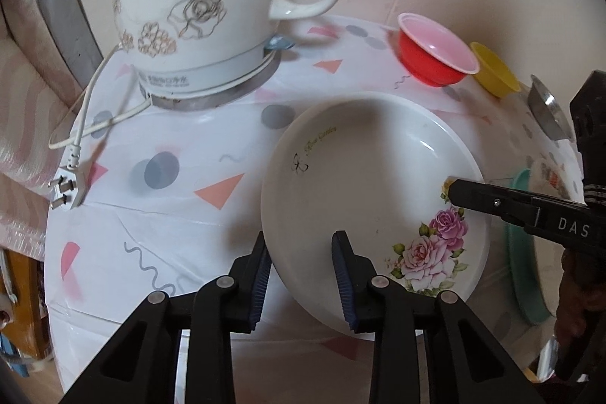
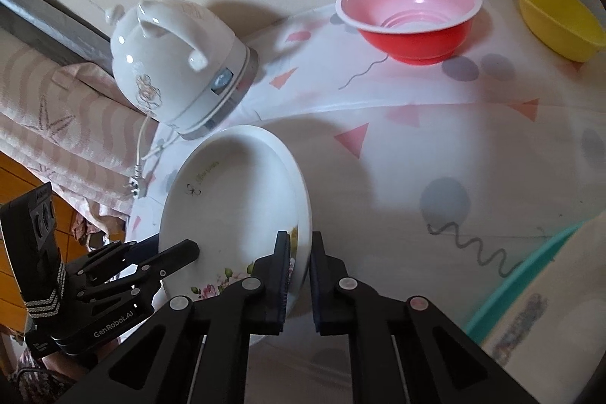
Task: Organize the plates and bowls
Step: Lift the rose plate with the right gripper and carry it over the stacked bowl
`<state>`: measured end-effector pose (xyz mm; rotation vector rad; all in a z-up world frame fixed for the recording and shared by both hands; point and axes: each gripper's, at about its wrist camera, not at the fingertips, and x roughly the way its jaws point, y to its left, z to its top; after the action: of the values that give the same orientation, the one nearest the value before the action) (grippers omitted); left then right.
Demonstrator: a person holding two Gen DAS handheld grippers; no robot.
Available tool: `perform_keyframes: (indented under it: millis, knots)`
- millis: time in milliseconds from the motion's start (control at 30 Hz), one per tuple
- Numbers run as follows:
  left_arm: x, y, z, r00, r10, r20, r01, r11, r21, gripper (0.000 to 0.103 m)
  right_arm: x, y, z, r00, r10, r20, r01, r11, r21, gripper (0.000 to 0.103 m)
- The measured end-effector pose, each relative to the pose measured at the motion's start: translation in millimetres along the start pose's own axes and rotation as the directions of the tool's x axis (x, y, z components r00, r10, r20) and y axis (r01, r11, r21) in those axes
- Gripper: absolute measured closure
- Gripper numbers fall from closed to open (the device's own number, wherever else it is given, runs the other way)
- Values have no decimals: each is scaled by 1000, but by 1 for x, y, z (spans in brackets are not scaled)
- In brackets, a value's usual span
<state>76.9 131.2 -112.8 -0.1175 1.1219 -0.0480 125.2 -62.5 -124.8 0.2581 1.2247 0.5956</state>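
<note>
A white deep plate with pink roses [image 1: 363, 184] sits tilted above the table; it also shows in the right wrist view [image 2: 235, 199]. My left gripper [image 1: 303, 271] straddles its near-left rim, jaws apart, one finger outside and one inside. My right gripper [image 2: 299, 264] is shut on the plate's rose-side rim and shows as a black finger [image 1: 488, 201] in the left wrist view. A red bowl [image 1: 435, 50] [image 2: 411, 21] and a yellow bowl [image 1: 494, 69] [image 2: 556, 16] stand at the table's far edge.
A white ceramic kettle [image 1: 200, 6] [image 2: 174, 63] stands at the back left with its cord and plug [image 1: 66, 190] trailing over the patterned tablecloth [image 1: 170, 214]. A teal plate [image 1: 524, 252] [image 2: 530, 275] with another dish on it lies at the right. A metal dish [image 1: 547, 108] leans beyond it.
</note>
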Motion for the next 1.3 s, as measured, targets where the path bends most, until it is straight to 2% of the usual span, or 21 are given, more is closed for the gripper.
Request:
perform_keyframes:
  millis: [233, 267, 367, 700, 1000, 1300]
  knots:
    - [-22, -11, 9, 999, -25, 45, 25, 1000, 15, 71, -26, 0, -5, 999, 1, 49, -2, 1000, 22, 93]
    - [-24, -14, 10, 998, -30, 50, 29, 999, 20, 71, -30, -1, -6, 997, -30, 64, 27, 998, 49, 93]
    - [-30, -24, 13, 997, -41, 64, 38, 998, 48, 71, -45, -5, -10, 995, -34, 98, 27, 997, 71, 93]
    - [-37, -81, 23, 987, -144, 71, 134, 982, 132, 71, -112, -31, -37, 974, -71, 215, 36, 986, 163, 93]
    - [-33, -151, 24, 972, -235, 16, 224, 942, 249, 71, -157, -64, -75, 948, -158, 277, 72, 952, 296, 93]
    - [-15, -207, 16, 963, -259, -69, 267, 903, 337, 71, -178, -100, -112, 931, -224, 288, 90, 905, 415, 93]
